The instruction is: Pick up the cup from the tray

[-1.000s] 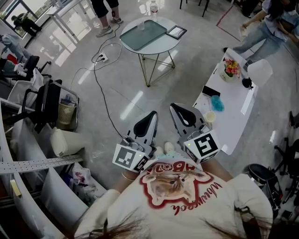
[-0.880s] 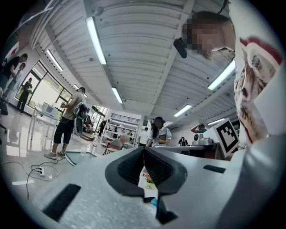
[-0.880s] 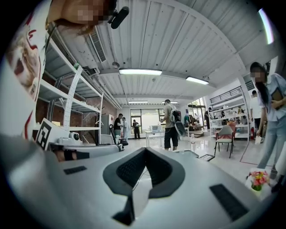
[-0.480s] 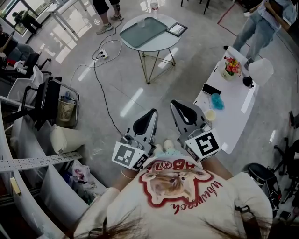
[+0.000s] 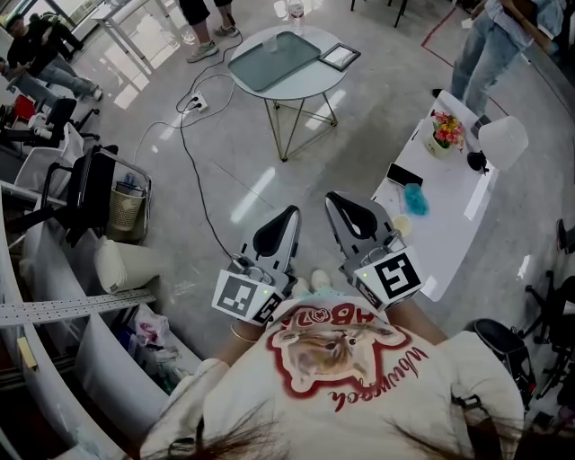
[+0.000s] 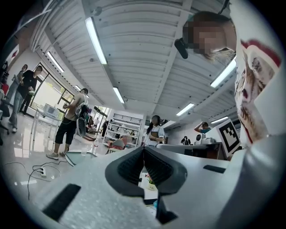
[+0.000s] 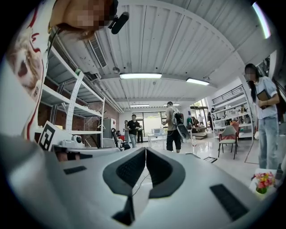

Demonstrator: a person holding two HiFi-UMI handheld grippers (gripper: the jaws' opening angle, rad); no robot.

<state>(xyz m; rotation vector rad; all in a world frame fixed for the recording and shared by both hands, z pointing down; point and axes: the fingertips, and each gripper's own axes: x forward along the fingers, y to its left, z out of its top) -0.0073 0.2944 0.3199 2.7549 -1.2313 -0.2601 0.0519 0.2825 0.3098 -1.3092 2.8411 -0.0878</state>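
A clear cup (image 5: 272,43) stands on a grey-green tray (image 5: 277,63) on the round white table (image 5: 310,83), far across the floor in the head view. In the left gripper view the cup (image 6: 83,150) is a small shape on that table's edge. Both grippers are held close to the person's chest, pointing level toward the table. My left gripper (image 5: 289,216) is shut with nothing between its jaws, its pads meeting at the tip (image 6: 144,149). My right gripper (image 5: 334,199) is likewise shut and empty (image 7: 145,150).
A water bottle (image 5: 295,11) and a framed tablet (image 5: 340,59) share the round table. A cable (image 5: 193,171) crosses the floor. A long white table (image 5: 449,225) at the right holds flowers (image 5: 445,128) and a lamp (image 5: 501,139). Chairs and shelves line the left; people stand around.
Both grippers stay where they were. Only the people in the background have shifted, at the top right and top left.
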